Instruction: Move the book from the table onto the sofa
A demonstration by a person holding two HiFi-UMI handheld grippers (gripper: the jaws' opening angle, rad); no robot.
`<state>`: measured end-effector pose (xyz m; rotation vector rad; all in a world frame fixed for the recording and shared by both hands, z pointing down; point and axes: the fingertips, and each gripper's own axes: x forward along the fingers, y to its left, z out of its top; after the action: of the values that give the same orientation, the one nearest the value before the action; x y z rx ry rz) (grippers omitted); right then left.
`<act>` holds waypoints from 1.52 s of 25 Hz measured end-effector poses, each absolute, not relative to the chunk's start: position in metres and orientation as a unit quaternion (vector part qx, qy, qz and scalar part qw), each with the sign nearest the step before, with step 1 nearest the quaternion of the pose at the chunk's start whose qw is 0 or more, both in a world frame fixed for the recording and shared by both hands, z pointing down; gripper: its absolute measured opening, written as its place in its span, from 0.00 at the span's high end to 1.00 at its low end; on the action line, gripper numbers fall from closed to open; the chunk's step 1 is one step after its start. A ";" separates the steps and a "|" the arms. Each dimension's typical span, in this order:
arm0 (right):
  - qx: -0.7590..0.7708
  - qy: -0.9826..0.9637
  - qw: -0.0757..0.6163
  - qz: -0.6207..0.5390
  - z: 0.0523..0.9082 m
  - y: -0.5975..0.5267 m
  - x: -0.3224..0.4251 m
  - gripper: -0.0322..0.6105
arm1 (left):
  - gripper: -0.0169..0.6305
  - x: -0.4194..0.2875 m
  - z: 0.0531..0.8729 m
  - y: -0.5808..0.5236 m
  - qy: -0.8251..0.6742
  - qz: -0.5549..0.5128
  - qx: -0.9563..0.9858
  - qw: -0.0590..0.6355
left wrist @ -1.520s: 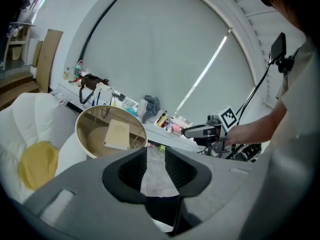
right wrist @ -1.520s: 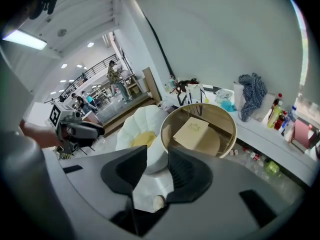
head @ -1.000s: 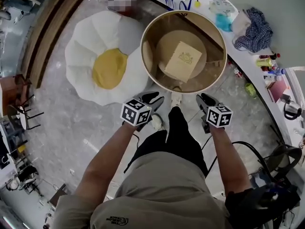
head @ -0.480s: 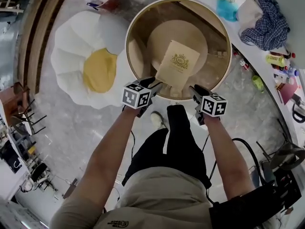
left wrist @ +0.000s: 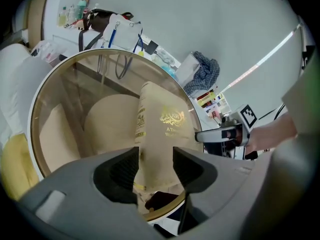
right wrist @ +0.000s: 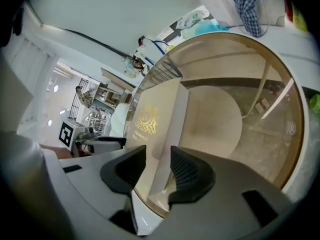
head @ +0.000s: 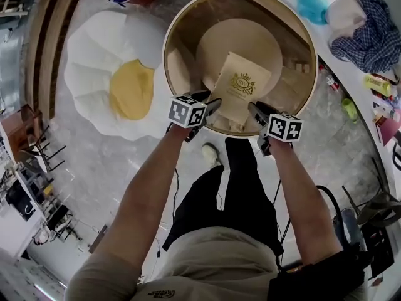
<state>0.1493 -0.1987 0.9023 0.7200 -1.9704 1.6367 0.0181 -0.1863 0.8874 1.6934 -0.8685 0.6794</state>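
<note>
Tan book (head: 241, 88) with a gold crest; white sofa (head: 94, 49), yellow centre; blue checked cloth (head: 368, 27) far right.

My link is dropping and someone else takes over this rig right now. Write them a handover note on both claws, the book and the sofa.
Claws: left claw empty, jaws opening, by the near left corner of the book; right claw open, empty, by its near right corner.
Things: book lies flat on the round glass table; sofa, egg-shaped, on the floor to the table's left.
Done: claws are at the book, not yet gripping it.
Left: grip, lift, carry to the sofa, release.
</note>
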 end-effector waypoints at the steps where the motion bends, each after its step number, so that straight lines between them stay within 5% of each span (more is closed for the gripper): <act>1: 0.262 -0.716 0.236 0.603 0.904 -0.199 0.147 0.72 | 0.67 0.017 0.892 -0.187 -0.365 0.283 0.706 0.536; 21: 0.266 -0.709 0.225 0.613 0.892 -0.203 0.150 0.80 | 0.66 0.025 0.886 -0.180 -0.362 0.247 0.682 0.585; 38: 0.201 -0.818 0.223 0.491 0.671 -0.209 0.117 0.81 | 0.66 0.004 0.681 -0.152 -0.436 0.133 0.702 0.548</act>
<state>0.1172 -0.2092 0.6712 0.5538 -2.2574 1.3565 0.0045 -0.1518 0.6807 1.6625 -1.0330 0.3141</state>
